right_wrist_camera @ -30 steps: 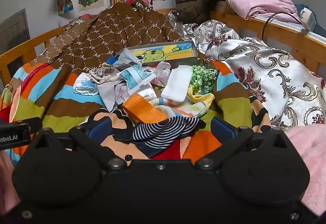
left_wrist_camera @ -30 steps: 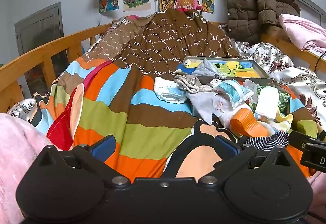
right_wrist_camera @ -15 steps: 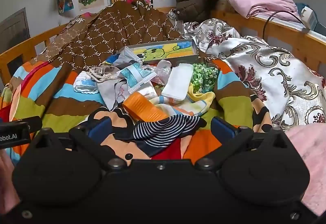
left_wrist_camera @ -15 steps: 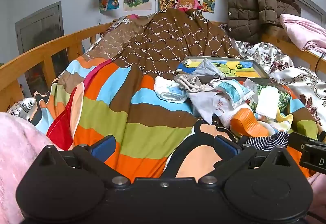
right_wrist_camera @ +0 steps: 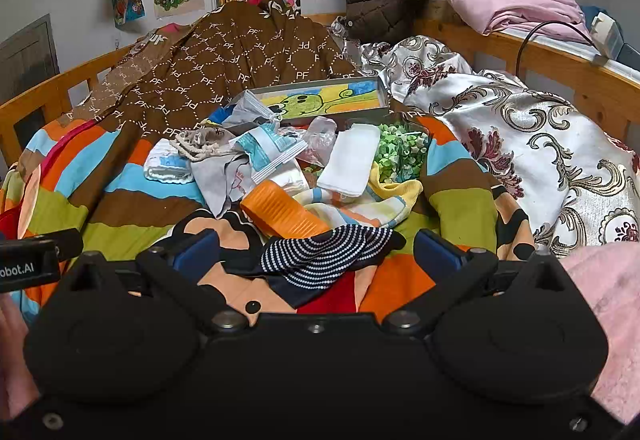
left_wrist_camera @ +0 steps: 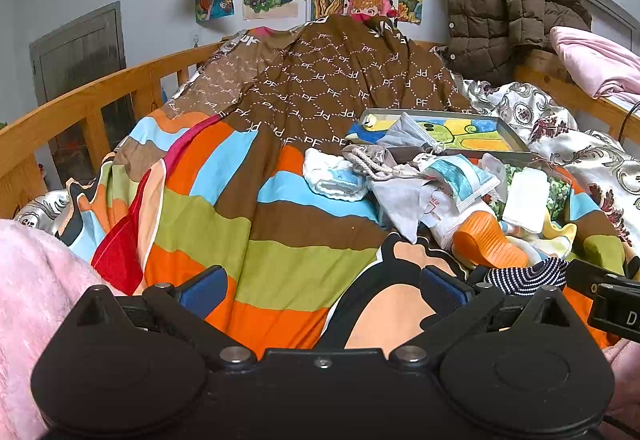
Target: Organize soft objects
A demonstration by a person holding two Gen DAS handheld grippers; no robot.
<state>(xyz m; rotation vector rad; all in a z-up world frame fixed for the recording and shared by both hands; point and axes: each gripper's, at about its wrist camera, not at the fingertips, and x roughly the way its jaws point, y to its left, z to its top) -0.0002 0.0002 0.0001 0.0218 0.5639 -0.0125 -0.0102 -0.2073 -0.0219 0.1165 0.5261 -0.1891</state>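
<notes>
A pile of soft things lies on the striped blanket (left_wrist_camera: 256, 232): a dark striped sock (right_wrist_camera: 324, 256), an orange ribbed piece (right_wrist_camera: 282, 214), a white folded cloth (right_wrist_camera: 352, 160), a grey drawstring bag (right_wrist_camera: 216, 172), a white-and-blue rolled cloth (right_wrist_camera: 166, 164), a teal-and-white packet (right_wrist_camera: 268, 150) and a green fluffy item (right_wrist_camera: 400, 152). My right gripper (right_wrist_camera: 316, 256) is open, its fingers on either side of the striped sock, just before it. My left gripper (left_wrist_camera: 320, 286) is open and empty over the blanket, left of the pile. The sock (left_wrist_camera: 528, 276) shows at its right.
A grey tray (right_wrist_camera: 382, 96) with a colourful picture stands behind the pile. A brown patterned quilt (right_wrist_camera: 248, 52) and a silver floral quilt (right_wrist_camera: 520, 128) lie behind and right. Wooden bed rails (left_wrist_camera: 80, 108) run along both sides. Pink fleece (left_wrist_camera: 32, 280) is near me.
The right wrist view has shifted very slightly closer to the pile. The left gripper has not moved.
</notes>
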